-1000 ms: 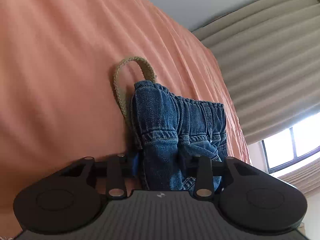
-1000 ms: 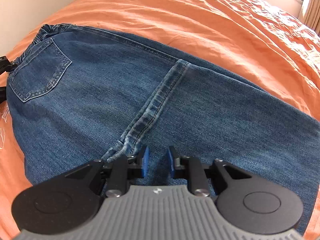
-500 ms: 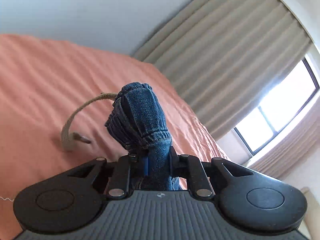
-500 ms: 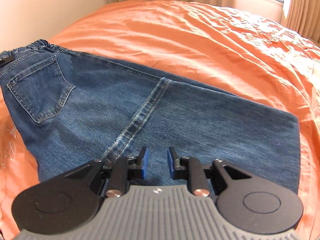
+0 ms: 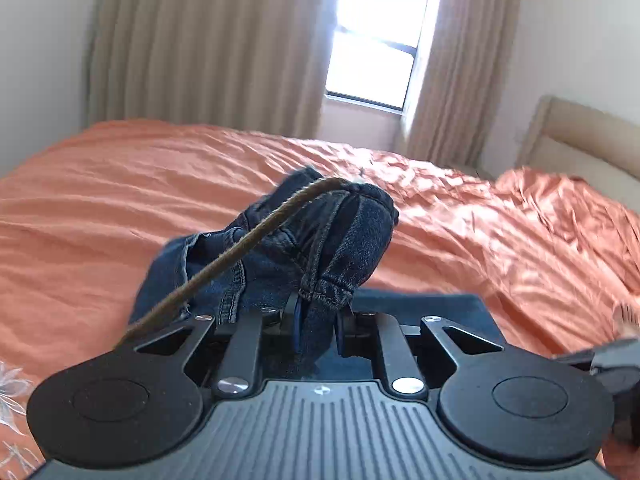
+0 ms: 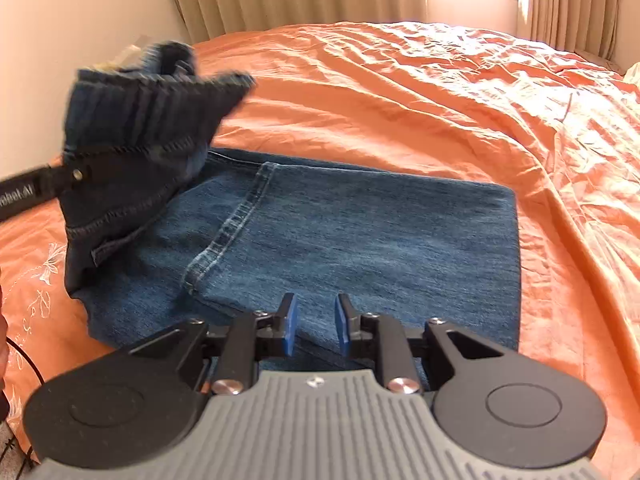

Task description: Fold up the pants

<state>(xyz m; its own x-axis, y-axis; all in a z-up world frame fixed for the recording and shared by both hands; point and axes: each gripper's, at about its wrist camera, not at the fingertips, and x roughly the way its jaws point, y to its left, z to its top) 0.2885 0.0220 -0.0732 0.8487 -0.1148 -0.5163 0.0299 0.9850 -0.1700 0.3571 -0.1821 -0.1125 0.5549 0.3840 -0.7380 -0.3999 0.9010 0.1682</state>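
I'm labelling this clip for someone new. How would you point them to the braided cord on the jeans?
Start at the orange bedspread, then the bunched denim waistband clamped in the left gripper. The cord runs slantwise over it, the only tan, rope-like strand against the blue denim.

left gripper [image 5: 316,330] jaws closed further, waistband [image 6: 152,92] lifted over legs

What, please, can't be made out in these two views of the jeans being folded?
- Right wrist view: the lifted waistband is motion-blurred; its pocket and stitching don't read.
- Right wrist view: whether the right gripper pinches denim; its own body hides the cloth below the fingers.
- Left wrist view: the folded legs are mostly hidden behind the left gripper.
- Left wrist view: the cord ends behind the gripper body.
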